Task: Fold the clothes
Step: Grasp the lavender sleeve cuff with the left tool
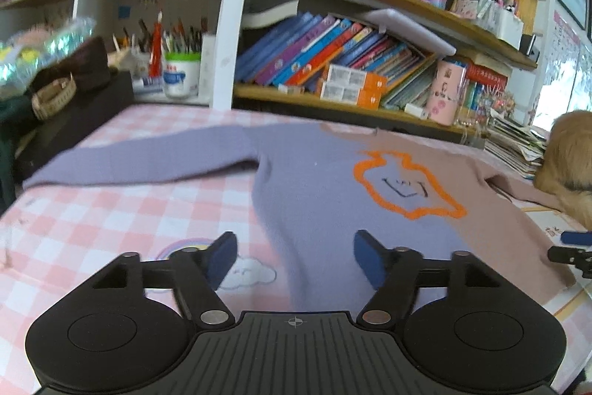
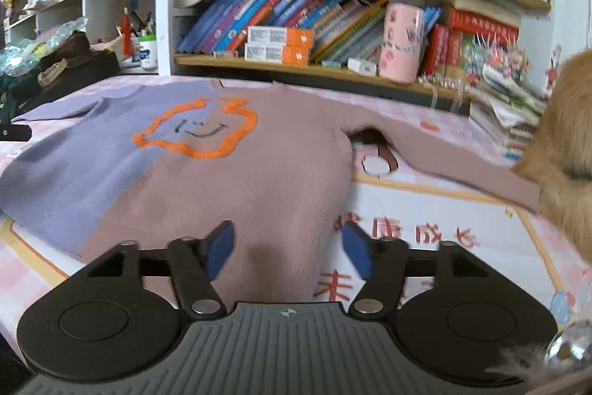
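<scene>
Left wrist view: the left gripper [image 1: 295, 256] hangs with jaws apart and empty over the hem of the sweater [image 1: 318, 180], which lies flat on the checked cloth [image 1: 122, 210], sleeves out toward 10 and 2 o'clock. The right gripper [image 2: 288, 248] also gapes empty above the hem. Likely the sweater is laid out; next, a sleeve needs pinching and folding inward.
</scene>
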